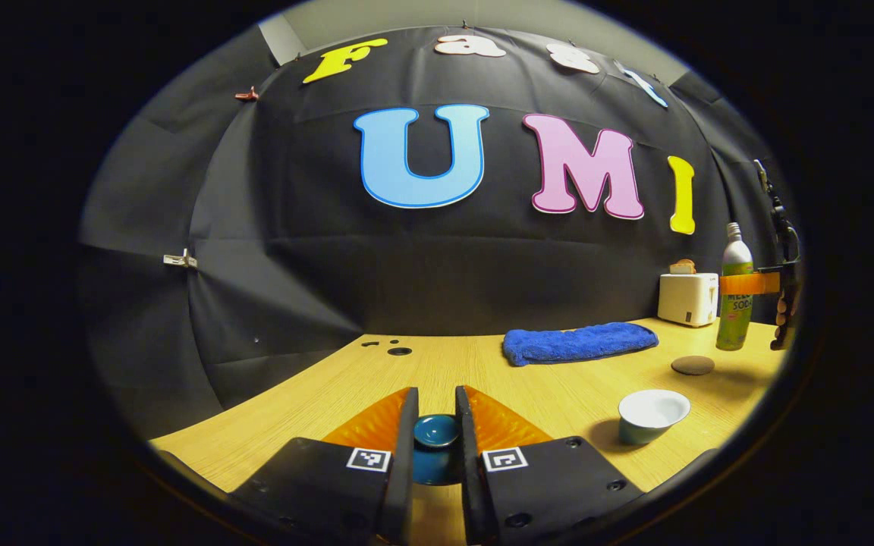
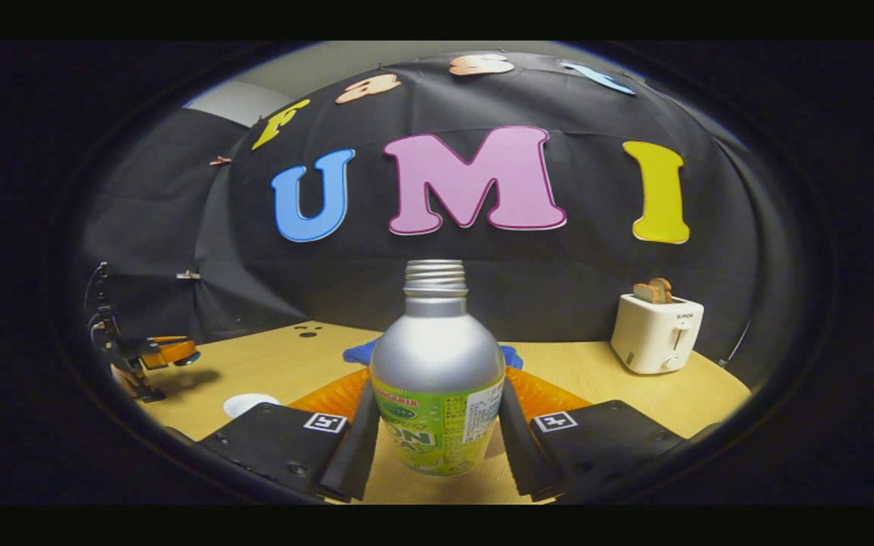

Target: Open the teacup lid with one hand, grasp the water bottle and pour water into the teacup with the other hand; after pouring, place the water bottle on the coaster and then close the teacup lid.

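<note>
Tabletop [image 1: 482,364] carries the open teacup [image 1: 652,415] near its front edge, coaster [image 1: 693,365] behind. Right gripper [image 2: 437,432] clamps the water bottle [image 2: 437,379], label apparently "SODA". Left gripper [image 1: 437,432] pinches the blue lid [image 1: 436,430].

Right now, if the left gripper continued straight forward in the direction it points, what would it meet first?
Probably nothing soon. The left gripper, shut on the teacup lid, points over bare table toward the booth's black wall. The blue towel and the open teacup lie to the right of that line, though depth is unclear.
</note>
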Available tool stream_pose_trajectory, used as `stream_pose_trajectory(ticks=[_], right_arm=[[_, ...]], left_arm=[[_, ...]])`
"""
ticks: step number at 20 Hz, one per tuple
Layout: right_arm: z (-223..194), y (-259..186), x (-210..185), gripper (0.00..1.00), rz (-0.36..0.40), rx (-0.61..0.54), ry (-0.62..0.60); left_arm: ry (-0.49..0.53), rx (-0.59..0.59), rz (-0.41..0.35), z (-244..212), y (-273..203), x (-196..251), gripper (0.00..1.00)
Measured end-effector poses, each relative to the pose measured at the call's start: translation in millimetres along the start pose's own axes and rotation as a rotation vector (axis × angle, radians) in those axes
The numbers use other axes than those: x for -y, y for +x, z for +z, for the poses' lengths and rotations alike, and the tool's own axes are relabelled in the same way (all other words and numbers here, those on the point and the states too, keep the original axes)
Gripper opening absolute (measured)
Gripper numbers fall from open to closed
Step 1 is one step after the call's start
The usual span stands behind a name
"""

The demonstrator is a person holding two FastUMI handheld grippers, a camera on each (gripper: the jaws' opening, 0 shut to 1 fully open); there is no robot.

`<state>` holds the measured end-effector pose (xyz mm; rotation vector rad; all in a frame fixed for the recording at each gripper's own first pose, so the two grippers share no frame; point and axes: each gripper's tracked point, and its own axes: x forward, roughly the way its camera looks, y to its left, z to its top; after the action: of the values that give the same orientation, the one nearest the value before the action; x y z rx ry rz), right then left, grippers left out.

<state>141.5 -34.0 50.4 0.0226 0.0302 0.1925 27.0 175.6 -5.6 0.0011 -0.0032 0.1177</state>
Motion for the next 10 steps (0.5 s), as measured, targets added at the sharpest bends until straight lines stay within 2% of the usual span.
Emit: stream_pose_trajectory(ticks=[4,8,10], right_arm=[[-19,32,16,0.74,-0.018,-0.012,0.091],[-36,50,42,0.74,-0.082,-0.021,0.051],[-44,54,44,0.74,-0.089,-0.033,0.065]], left_arm=[[-0.002,-0.003,0.003,0,-2,1,0.30],[-0.002,-0.002,0.001,-2,-1,2,0.31],[-0.002,-0.001,-0.001,-1,-1,2,0.31]])
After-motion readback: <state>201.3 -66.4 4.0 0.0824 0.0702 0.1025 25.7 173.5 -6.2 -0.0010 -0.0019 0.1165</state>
